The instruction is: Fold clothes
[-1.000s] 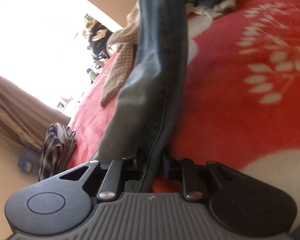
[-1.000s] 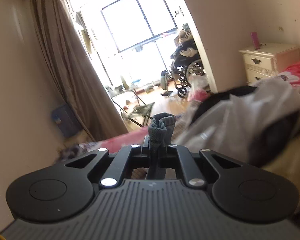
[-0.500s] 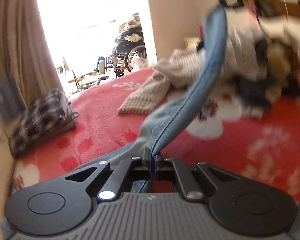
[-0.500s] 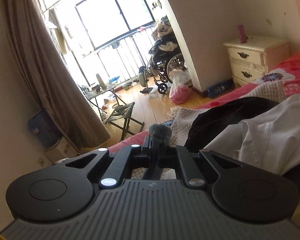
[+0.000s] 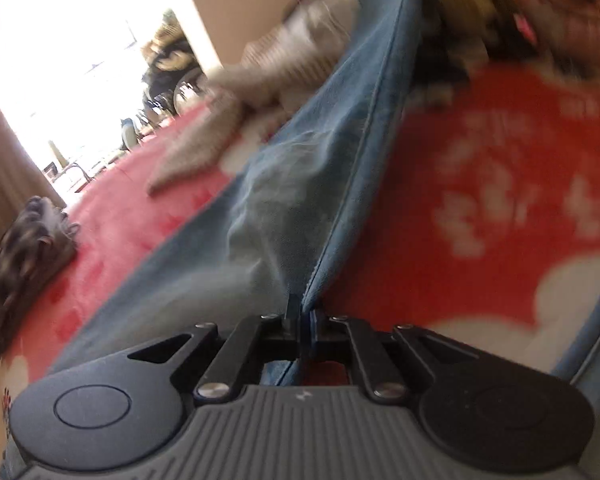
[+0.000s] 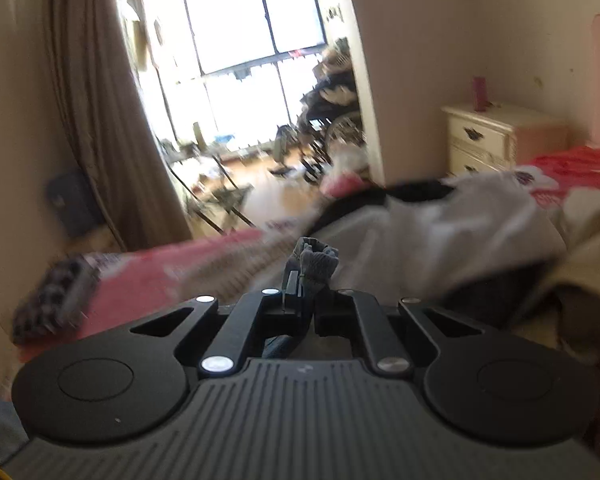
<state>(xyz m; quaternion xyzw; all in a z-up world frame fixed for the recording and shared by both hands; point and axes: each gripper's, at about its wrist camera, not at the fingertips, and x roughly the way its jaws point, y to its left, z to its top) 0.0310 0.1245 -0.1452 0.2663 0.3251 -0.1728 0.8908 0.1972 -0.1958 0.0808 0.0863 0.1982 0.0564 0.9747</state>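
While the left gripper is clamping its jaws on the blue denim jeans stretching ahead over the red floral blanket, the right gripper is pinching their grey bunched hem.

Ahead of the left tool the blue jeans stretched taut, a sloping barrier across the bed. To their right lay open red blanket, closed off at the far end by a blurred clothes heap. To their left a beige knit garment and a dark plaid bundle lay well apart, with bare blanket between. Ahead of the right tool a white and black garment pile blocked the right, while the nightstand stood beyond.
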